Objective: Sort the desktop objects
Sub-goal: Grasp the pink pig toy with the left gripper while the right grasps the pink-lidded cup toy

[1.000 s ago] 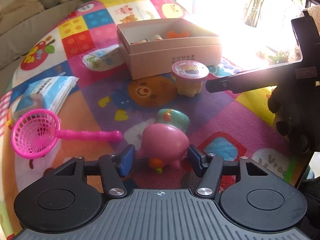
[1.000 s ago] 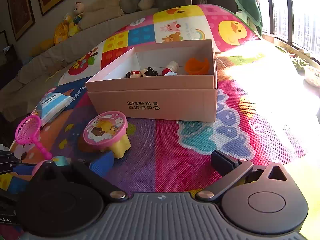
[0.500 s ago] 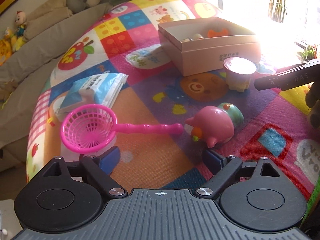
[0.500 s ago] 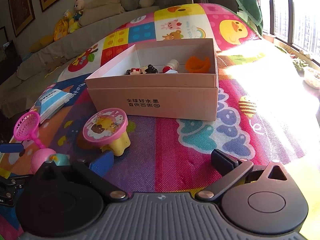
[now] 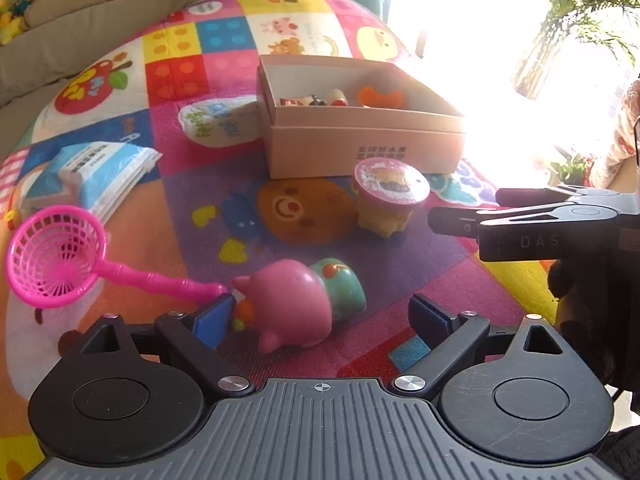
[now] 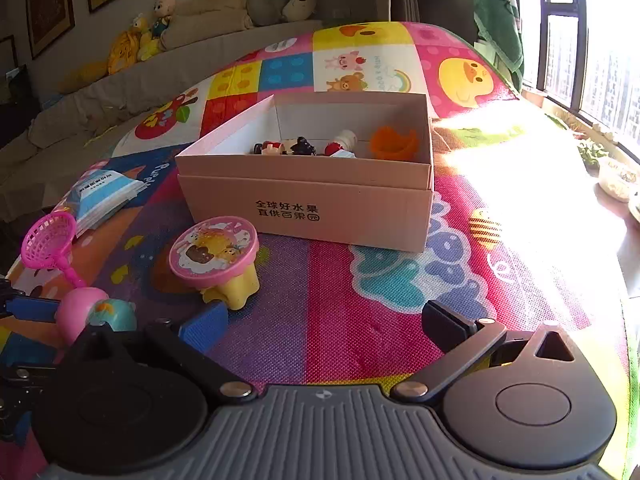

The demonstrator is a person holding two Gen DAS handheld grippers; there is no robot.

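left claw (image 5: 320, 314) is opening wide round the pink toy (image 5: 294, 300) lying near on the mat (image 5: 420, 264), nothing pinched. right claw (image 6: 324, 326) hangs open and empty, lined up toward the far box (image 6: 320, 204) where sorted bits go.

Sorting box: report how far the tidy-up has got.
Done: the box already holds an orange piece and a few small figures. In hand: nothing; the left gripper is opening around the pink toy, which lies on the mat. Left: that toy, the pink net, the toy table, the tissue pack.
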